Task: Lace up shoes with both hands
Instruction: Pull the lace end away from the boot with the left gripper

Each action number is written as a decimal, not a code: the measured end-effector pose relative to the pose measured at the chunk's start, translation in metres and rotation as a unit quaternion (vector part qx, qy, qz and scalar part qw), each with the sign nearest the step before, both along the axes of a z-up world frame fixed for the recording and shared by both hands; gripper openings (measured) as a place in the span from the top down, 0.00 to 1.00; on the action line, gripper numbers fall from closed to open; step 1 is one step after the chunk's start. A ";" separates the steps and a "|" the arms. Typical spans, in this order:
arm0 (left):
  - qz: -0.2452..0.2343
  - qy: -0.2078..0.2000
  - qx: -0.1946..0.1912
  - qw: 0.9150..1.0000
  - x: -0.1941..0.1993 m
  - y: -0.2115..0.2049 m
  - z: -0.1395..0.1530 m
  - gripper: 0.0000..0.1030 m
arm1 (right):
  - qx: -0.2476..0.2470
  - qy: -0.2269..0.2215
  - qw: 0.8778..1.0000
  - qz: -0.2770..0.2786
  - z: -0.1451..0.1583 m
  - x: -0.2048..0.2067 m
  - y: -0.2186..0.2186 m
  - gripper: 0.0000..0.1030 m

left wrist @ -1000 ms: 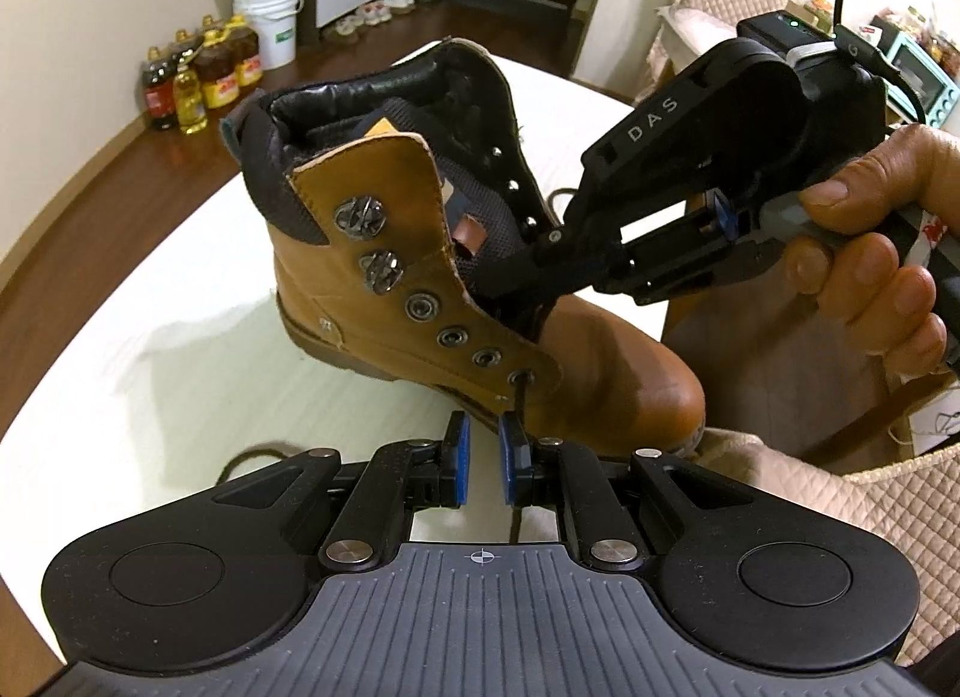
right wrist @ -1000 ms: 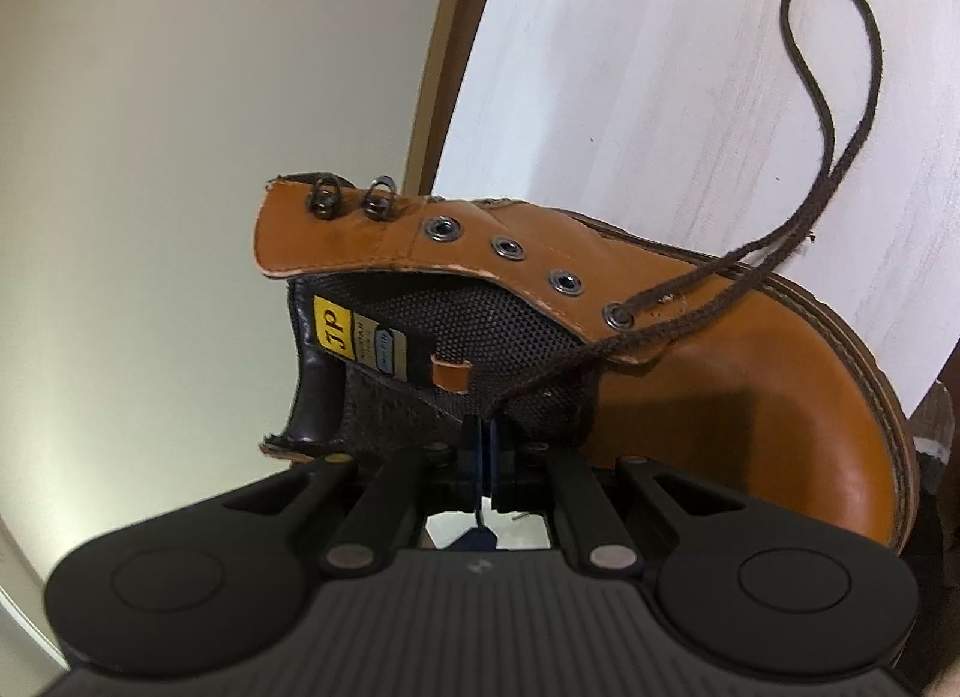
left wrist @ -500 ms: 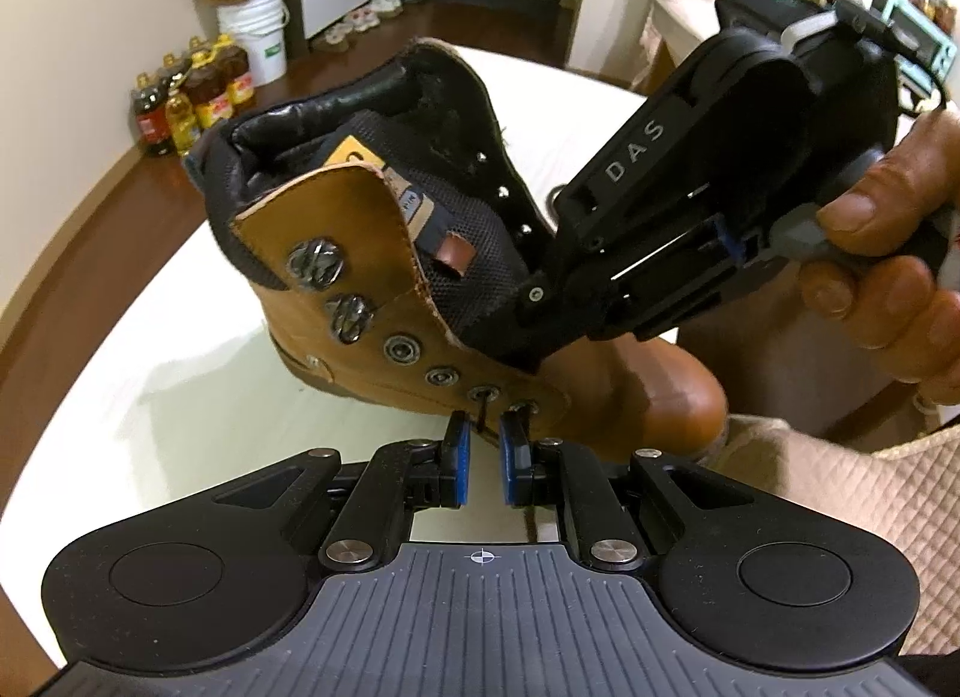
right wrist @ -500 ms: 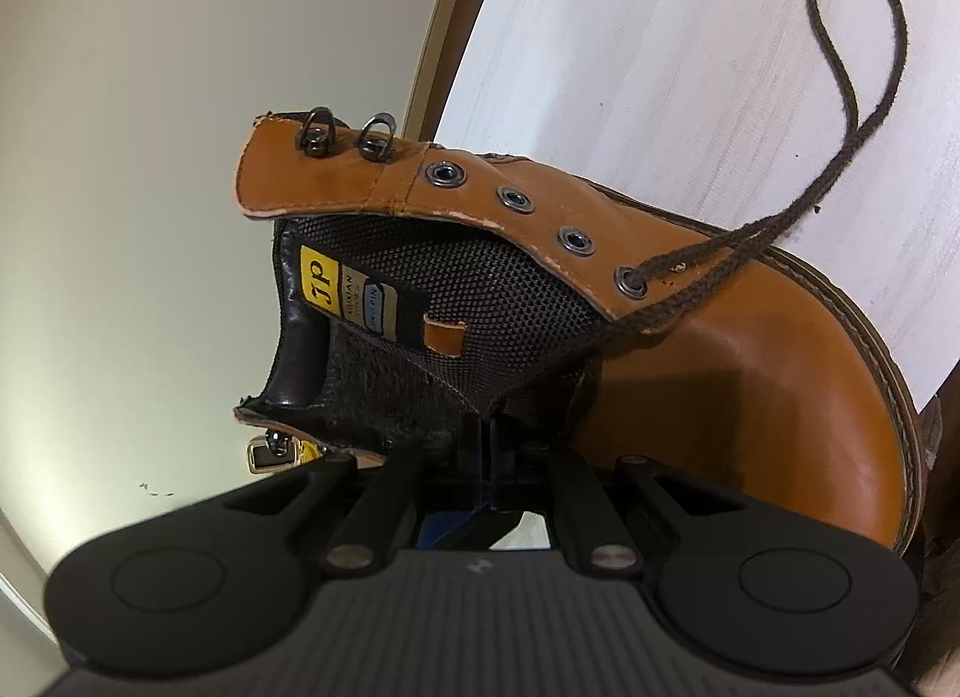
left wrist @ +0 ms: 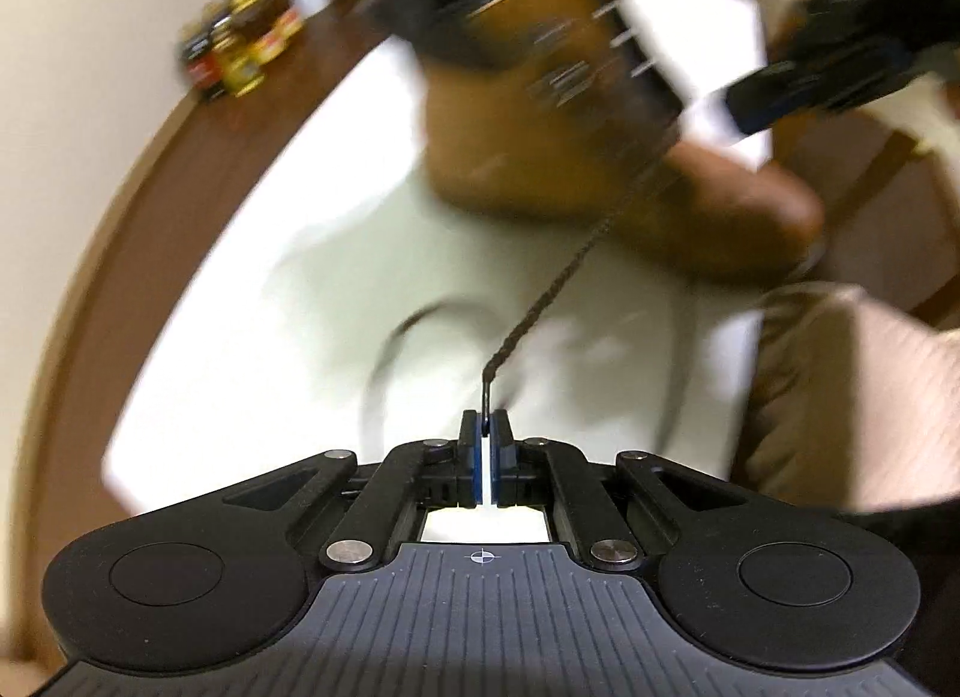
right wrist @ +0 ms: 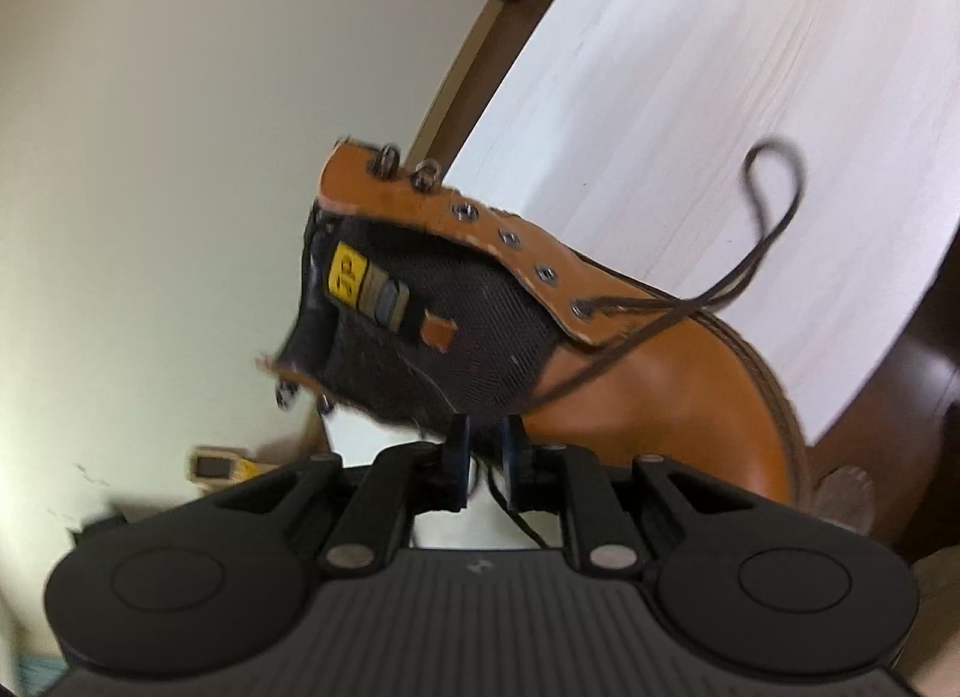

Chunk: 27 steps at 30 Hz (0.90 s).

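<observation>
Up close, the left claw (left wrist: 485,427) is seen pressed together on the stiff tip of a dark brown lace (left wrist: 555,283), which is drawn taut up to a blurred tan boot (left wrist: 540,150) lying on the white worktop (left wrist: 252,301). The right claw (right wrist: 482,460) is opening just beside the boot's tongue, with a lace strand seen loose between its blue pads (right wrist: 461,466), ungripped
</observation>
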<state>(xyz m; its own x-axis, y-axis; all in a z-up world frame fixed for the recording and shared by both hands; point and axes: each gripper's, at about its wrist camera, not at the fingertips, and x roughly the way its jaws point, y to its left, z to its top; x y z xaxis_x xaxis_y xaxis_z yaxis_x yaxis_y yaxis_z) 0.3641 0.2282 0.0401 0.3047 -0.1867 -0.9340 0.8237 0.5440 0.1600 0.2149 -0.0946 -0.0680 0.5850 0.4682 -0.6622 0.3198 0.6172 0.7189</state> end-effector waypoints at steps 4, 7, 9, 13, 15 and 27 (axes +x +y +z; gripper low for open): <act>0.001 -0.018 0.040 0.999 0.014 0.031 0.001 0.98 | -0.035 0.010 0.999 0.036 0.013 -0.008 0.024 0.86; -0.044 -0.027 0.098 0.994 0.024 0.052 -0.014 0.98 | -0.057 0.024 0.997 0.042 0.011 0.001 0.060 0.86; -0.069 -0.048 0.116 0.990 0.037 0.066 -0.026 0.98 | -0.063 0.024 0.997 0.031 0.013 0.000 0.075 0.86; -0.074 -0.063 0.090 0.991 0.064 0.084 -0.025 0.98 | -0.082 0.024 0.996 -0.005 0.015 -0.012 0.116 0.86; -0.072 -0.075 0.074 0.992 0.084 0.087 -0.026 0.98 | -0.105 0.021 0.994 0.005 0.012 0.000 0.140 0.86; -0.085 -0.080 0.018 0.993 0.111 0.067 -0.034 0.98 | -0.275 0.043 0.960 -0.004 -0.026 0.094 0.212 0.83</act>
